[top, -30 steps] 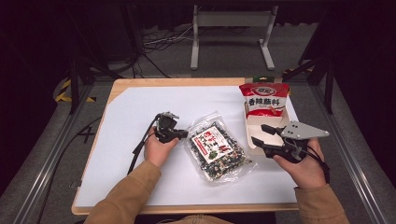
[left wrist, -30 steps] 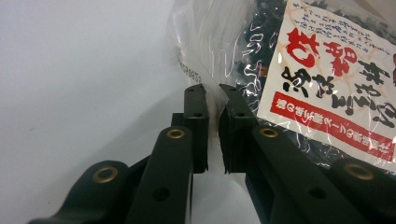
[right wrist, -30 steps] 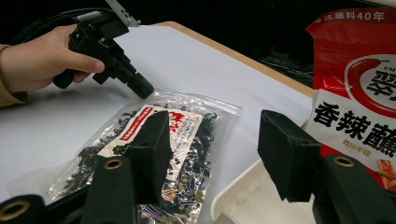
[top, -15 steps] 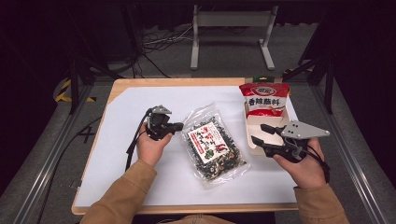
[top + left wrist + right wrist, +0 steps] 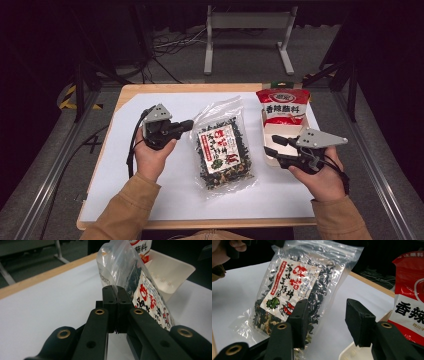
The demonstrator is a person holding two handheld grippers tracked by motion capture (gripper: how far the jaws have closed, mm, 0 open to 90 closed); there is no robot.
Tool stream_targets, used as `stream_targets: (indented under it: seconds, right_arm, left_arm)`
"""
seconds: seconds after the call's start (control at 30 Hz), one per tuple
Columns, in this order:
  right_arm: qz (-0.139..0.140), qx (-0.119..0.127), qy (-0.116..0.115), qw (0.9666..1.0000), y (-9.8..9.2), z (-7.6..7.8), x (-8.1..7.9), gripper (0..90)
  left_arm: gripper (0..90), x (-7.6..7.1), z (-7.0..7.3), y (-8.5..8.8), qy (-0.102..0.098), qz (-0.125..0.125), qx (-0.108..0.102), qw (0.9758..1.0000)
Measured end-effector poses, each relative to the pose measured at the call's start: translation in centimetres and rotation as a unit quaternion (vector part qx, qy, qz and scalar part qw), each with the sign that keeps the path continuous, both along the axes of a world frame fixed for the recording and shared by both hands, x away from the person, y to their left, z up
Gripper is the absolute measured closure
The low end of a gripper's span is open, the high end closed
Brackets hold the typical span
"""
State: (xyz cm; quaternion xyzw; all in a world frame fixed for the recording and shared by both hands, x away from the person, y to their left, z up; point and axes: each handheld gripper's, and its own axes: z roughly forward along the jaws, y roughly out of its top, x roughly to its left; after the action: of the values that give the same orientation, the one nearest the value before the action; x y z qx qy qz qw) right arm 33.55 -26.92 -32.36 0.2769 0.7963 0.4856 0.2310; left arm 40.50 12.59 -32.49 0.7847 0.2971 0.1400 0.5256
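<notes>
Clearly pinched at its clear top edge: the seaweed bag (image 5: 222, 150), caught by the left gripper (image 5: 186, 124). Pressed together there, pad against pad, with just the thin plastic between (plain in the left gripper view, no gap to be seen). Held in the left hand (image 5: 152, 155) above the white sheet (image 5: 150, 200), with the grey plate uppermost and the jaws pointing toward the bag.

As for the bag: near the middle of the table, between the two hands. Raised at the pinched top-left edge and tilted, the lower end down by the sheet. Packed with dark dried pieces behind a white label printed in red, with a green patch near the bottom.

Over on the other side, the right gripper (image 5: 270, 144), gripped in the right hand (image 5: 322, 177). Spread, though just been closing, and with nothing between the pads. Aimed across toward the bag's right side, just beside it and not touching it. Close over the near edge of the white tray (image 5: 280, 131).

Standing at the far end of that tray, a red pouch (image 5: 282, 106), upright, with a white band of dark characters. Well apart from the bag. Beneath the sheet, a wooden table edge (image 5: 200, 87) at the far side.
</notes>
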Motion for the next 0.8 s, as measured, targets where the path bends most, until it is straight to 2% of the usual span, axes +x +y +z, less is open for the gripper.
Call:
stream_targets:
  seconds: [0.07, 0.1, 0.2, 0.27, 0.47, 0.63, 0.8]
  right_arm:
    - [0.002, 0.001, 0.004, 1.0000, 0.1, 0.0, 0.0, 53.7]
    - [0.002, 0.001, 0.004, 1.0000, 0.1, 0.0, 0.0, 53.7]
    - [0.010, 0.002, 0.008, 0.9999, 0.4, 0.0, 0.1, 52.3]
    - [0.016, 0.006, 0.023, 0.9996, 0.7, -0.1, 0.2, 51.0]
    - [0.036, 0.018, 0.031, 0.9987, 1.7, -0.4, 0.5, 45.0]
    - [0.051, 0.039, 0.045, 0.9969, 3.1, -1.0, 1.3, 35.9]
    - [0.065, 0.043, 0.063, 0.9950, 4.3, -1.9, 2.6, 34.6]
  left_arm:
    - [88.9, -0.7, 0.7, 0.0, -0.012, -0.004, -0.015, 0.9998]
    - [88.9, -0.7, 0.7, 0.0, -0.012, -0.004, -0.015, 0.9998]
    - [88.9, -1.6, 1.5, 0.1, -0.032, -0.013, -0.019, 0.9992]
    - [89.0, -2.1, 2.0, 0.1, -0.045, -0.016, -0.022, 0.9986]
    - [89.3, -3.5, 3.2, 0.2, -0.076, -0.028, -0.034, 0.9961]
    - [89.6, -4.4, 4.0, 0.3, -0.094, -0.037, -0.041, 0.9940]
    - [89.7, -5.1, 4.4, 0.3, -0.104, -0.046, -0.043, 0.9925]
